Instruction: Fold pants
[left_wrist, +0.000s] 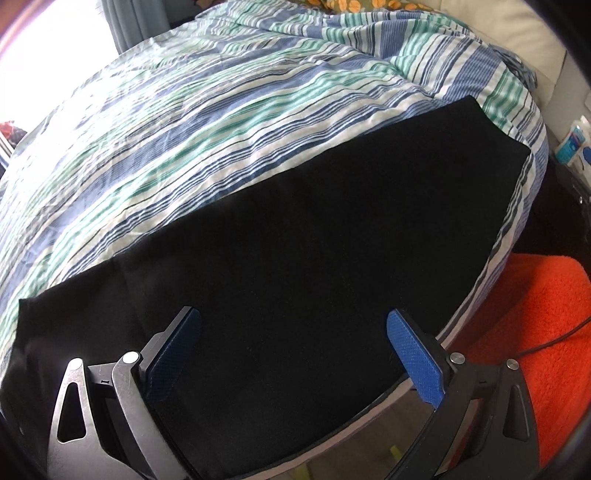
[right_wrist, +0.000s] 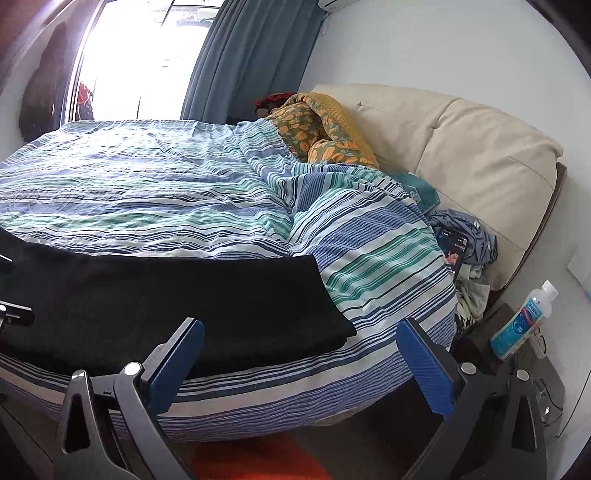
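Black pants (left_wrist: 295, 240) lie flat along the near edge of a bed with a striped blue, green and white cover (left_wrist: 184, 129). My left gripper (left_wrist: 293, 334) is open and empty, just above the pants near the bed's edge. In the right wrist view the pants (right_wrist: 166, 295) lie left of centre on the striped cover (right_wrist: 184, 192), with one end near the middle. My right gripper (right_wrist: 300, 345) is open and empty, held off the bed's near edge beside that end of the pants.
An orange rug (left_wrist: 535, 332) lies on the floor by the bed. A cream padded headboard (right_wrist: 461, 147), a floral blanket (right_wrist: 317, 129) and a heap of clothes (right_wrist: 465, 240) are at the far right. A plastic bottle (right_wrist: 521, 321) stands on a bedside stand. A curtain (right_wrist: 251, 55) hangs by the window.
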